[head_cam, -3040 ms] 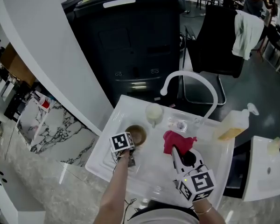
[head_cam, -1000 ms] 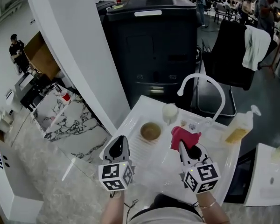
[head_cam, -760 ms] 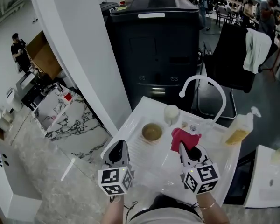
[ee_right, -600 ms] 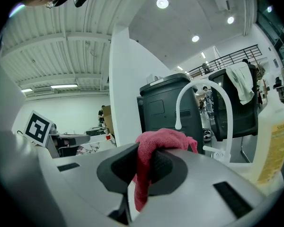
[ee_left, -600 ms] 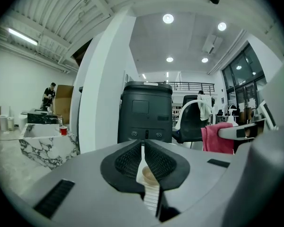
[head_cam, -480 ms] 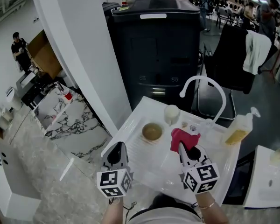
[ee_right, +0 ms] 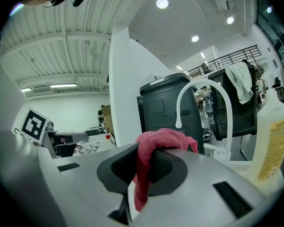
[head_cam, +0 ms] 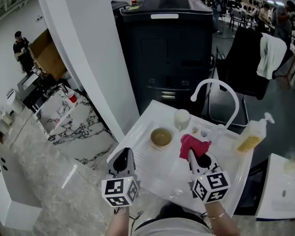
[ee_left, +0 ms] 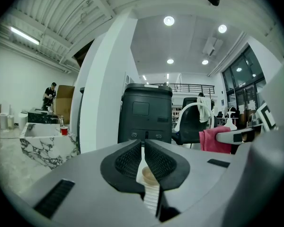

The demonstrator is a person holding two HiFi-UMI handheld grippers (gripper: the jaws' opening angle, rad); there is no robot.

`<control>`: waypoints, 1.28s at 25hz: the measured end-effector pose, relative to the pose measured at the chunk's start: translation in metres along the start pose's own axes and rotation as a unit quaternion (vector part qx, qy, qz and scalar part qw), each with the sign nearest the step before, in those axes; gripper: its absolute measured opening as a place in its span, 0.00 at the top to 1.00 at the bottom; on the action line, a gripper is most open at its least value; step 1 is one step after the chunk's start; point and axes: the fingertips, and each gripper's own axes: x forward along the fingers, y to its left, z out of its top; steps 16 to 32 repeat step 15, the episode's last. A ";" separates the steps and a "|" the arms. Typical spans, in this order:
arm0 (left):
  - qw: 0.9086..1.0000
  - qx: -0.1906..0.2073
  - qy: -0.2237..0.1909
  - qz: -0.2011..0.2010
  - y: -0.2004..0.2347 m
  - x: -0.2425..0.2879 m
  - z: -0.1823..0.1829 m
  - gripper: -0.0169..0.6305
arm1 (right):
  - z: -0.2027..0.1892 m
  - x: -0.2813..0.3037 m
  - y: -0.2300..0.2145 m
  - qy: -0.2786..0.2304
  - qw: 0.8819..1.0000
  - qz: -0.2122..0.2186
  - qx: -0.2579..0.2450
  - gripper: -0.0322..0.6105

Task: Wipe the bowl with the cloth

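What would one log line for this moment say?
left tongs: shut, empty | right tongs: shut on red cloth | bowl: on white sink top, neither tongs touching it

We hold both arms low, close to body, grippers side by side, apart, noses fwd. Left grey two-jaw gripper (head_cam: 123, 153): jaws together, nothing btwn them. Right grey two-jaw gripper (head_cam: 191, 155): jaws clamped on crumpled pink-red fabric cloth (ee_right: 146, 150). Marker cubes face up twd head cam.
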 end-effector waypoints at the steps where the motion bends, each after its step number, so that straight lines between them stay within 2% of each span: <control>1: 1.000 -0.001 0.000 0.000 0.001 -0.001 0.000 0.92 | 0.000 0.000 0.001 0.001 1.000 0.000 0.000 0.90; 32: 1.000 -0.009 0.006 -0.007 0.000 -0.008 -0.008 0.92 | -0.004 -0.006 0.007 0.003 1.000 0.000 -0.010 0.90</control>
